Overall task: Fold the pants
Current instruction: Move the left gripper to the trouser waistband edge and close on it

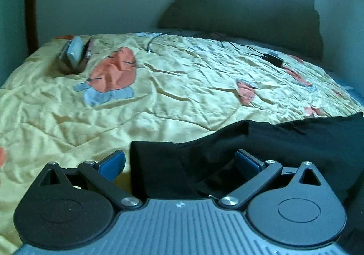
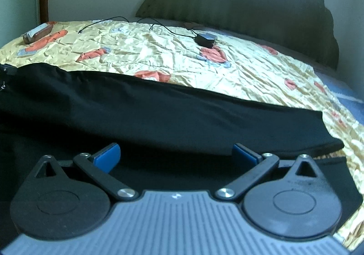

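Black pants [image 1: 261,143] lie flat on a yellow bedspread [image 1: 170,95]. In the left wrist view one end of the pants lies between my fingers, and my left gripper [image 1: 179,162] is open just above it. In the right wrist view the pants [image 2: 159,109] stretch across from left to right, with their right end near the bed's right side. My right gripper [image 2: 176,156] is open low over the black cloth. Neither gripper holds anything.
A small brown case with a pale item [image 1: 75,54] stands at the bed's far left. A black charger [image 2: 206,39] with cables lies near the dark headboard [image 2: 238,9]. Walls stand behind and to the left.
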Action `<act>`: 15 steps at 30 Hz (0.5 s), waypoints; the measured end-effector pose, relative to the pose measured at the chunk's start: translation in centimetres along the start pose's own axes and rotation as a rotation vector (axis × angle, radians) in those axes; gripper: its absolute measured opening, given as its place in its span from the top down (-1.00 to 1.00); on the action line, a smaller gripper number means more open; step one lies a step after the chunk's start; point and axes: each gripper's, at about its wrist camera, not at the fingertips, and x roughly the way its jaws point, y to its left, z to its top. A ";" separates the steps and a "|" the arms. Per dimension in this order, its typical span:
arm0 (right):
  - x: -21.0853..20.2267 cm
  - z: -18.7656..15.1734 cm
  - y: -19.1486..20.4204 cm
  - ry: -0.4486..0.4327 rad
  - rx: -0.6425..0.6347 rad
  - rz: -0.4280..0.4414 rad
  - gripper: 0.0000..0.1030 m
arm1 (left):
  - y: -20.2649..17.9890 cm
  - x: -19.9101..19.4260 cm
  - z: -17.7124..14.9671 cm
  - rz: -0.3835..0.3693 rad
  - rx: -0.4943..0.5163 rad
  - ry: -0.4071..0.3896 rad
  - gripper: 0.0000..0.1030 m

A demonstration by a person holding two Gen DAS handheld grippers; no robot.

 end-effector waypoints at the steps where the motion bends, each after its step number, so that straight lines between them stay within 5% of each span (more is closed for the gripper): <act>1: 0.1 0.1 0.0 -0.002 -0.002 0.000 -1.00 | 0.0 0.3 0.1 -0.004 0.004 0.008 -1.00; 7: 0.4 0.4 0.2 -0.007 0.005 0.000 -1.00 | 0.3 0.8 0.2 -0.028 -0.002 0.014 -0.87; 8: 0.5 0.4 0.2 -0.006 0.004 -0.001 -1.00 | 0.4 0.6 0.2 -0.022 -0.004 0.003 -0.72; 11: 0.7 0.4 0.2 -0.007 0.003 -0.005 -1.00 | 0.4 0.5 0.3 0.042 0.000 0.004 0.26; 15: 1.2 0.5 0.1 0.003 0.008 0.012 -1.00 | -0.1 0.3 0.5 0.073 0.011 0.010 0.64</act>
